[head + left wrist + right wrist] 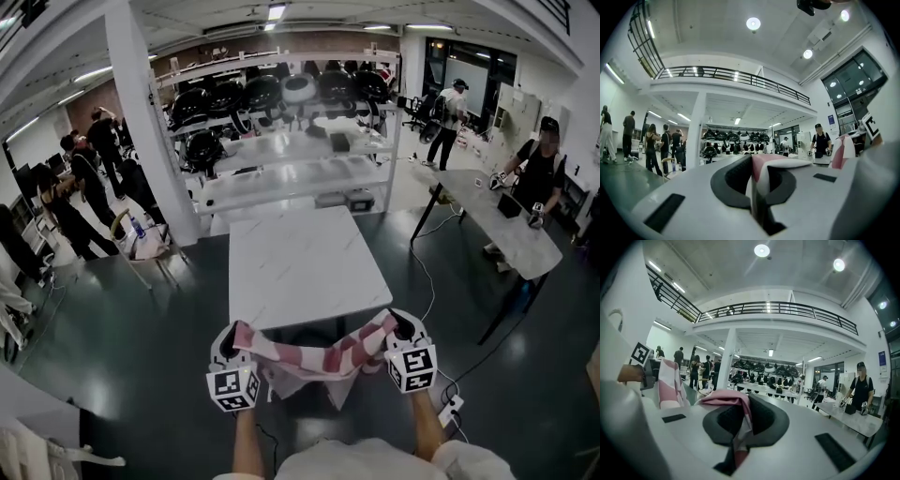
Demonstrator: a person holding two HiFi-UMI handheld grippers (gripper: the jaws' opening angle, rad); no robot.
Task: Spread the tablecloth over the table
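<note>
Tablecloth [314, 361] hung bunched between your left gripper [229, 339] and right gripper [403, 326], both jaws pinching its edge, short of the worktop [305, 258]; a thin pinch could slip, dropping a corner.

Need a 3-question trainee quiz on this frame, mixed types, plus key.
1. True or false: the tablecloth already covers the table.
2. What do the jaws of the left gripper and the right gripper clamp? A) nothing B) the tablecloth C) a cup
3. Fill in: the tablecloth is white and ____.
Key: 1 false; 2 B; 3 pink.
</note>
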